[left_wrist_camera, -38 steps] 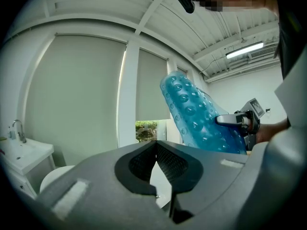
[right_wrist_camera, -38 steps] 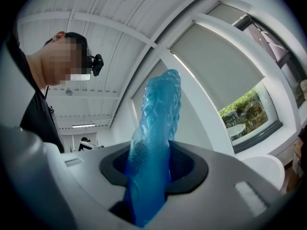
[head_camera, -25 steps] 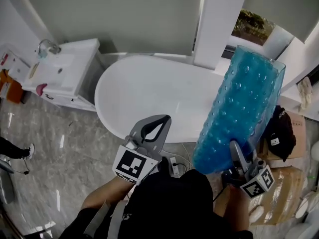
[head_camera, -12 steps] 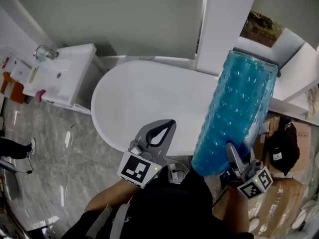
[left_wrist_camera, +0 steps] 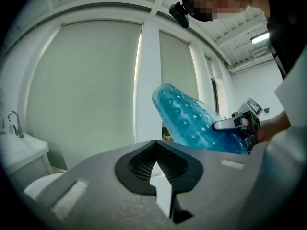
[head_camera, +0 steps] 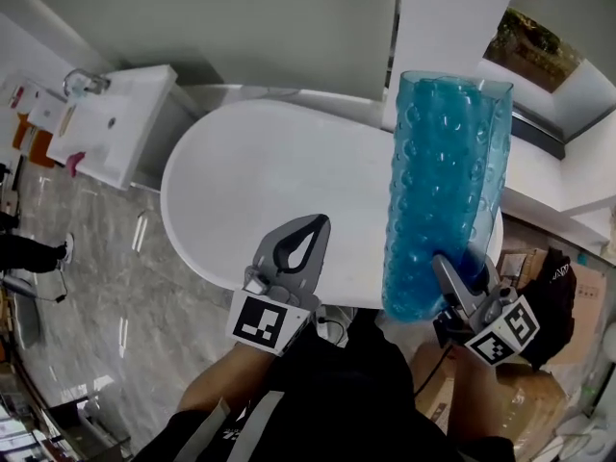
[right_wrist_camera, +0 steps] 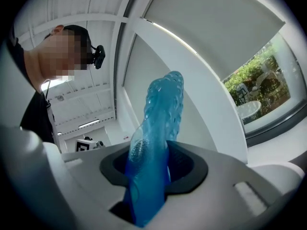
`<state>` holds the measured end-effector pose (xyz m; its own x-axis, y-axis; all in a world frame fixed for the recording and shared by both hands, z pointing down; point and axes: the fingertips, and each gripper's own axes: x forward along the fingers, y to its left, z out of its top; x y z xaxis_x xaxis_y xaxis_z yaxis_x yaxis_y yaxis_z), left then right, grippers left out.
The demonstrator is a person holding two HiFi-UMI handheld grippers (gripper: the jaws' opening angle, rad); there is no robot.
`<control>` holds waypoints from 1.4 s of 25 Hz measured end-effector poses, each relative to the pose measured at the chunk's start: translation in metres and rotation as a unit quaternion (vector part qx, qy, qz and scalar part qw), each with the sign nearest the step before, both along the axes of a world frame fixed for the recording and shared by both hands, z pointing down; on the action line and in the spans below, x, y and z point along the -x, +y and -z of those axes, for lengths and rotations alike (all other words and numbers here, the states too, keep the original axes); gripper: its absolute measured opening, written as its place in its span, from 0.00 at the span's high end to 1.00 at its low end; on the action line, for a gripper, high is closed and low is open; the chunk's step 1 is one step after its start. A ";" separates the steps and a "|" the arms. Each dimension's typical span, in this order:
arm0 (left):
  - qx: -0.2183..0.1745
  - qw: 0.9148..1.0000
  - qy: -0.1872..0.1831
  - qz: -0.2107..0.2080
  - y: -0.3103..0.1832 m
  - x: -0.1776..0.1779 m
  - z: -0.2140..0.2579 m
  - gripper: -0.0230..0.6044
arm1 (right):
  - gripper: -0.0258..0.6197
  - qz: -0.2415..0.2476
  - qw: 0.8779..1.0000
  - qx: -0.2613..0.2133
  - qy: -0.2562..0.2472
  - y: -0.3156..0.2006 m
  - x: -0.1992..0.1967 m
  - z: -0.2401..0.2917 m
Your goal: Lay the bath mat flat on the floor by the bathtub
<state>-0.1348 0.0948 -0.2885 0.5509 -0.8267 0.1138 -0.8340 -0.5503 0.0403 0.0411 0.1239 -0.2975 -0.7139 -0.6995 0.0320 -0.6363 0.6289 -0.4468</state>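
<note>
Mat (head_camera: 443, 191), blue, translucent and studded with bubbles, is standing on end in the air as a loosely folded strip, its free top edge pointing to 12 o'clock in the head view. Its lower end is sitting between the jaws of the right gripper (head_camera: 460, 275), which is clenching it at 6 o'clock of the strip. The right gripper view is showing the pads pressing on a bunched blue fold. The left gripper (head_camera: 310, 227) is hovering at 9 o'clock of the mat, well apart from it, its jaws closed tip to tip on nothing.

Behind both, the white tub (head_camera: 250, 181) is filling the middle of the head view, and the mat is overlapping its right end. A vanity (head_camera: 106, 123) is standing at 10 o'clock of the tub, and marbled floor (head_camera: 87, 287) is running from 7 to 9 o'clock of it. The person's dark torso (head_camera: 327, 393) is hiding the floor nearest the tub at 6 o'clock. Cartons (head_camera: 549, 402) are lying at 5 o'clock of the mat.

Progress, as judged: only the pick-up is done, since the mat is in hand and no part of it is touching the floor. Remaining steps are lowering it beside the tub, opening the fold, probably with the left gripper taking a second edge, and spreading it flat.
</note>
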 end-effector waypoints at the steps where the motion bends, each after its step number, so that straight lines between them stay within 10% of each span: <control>1: 0.001 1.000 0.003 0.003 -0.006 0.001 -0.005 0.96 | 0.73 0.004 1.000 0.005 0.005 -0.008 0.001 -0.005; 15: 0.043 0.999 -0.008 -0.013 -0.082 0.050 -0.116 0.96 | 0.74 -0.038 0.993 0.106 -0.044 -0.068 0.065 -0.132; 35: 0.163 0.986 -0.025 0.015 -0.128 -0.013 -0.363 0.96 | 0.75 0.011 0.977 0.214 0.017 -0.108 0.041 -0.379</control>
<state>-0.1221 -0.0331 0.0742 0.5139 -0.7577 0.4021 -0.8551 -0.4898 0.1700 -0.0001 0.0163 0.0819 -0.7223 -0.6009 0.3425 -0.6438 0.4031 -0.6504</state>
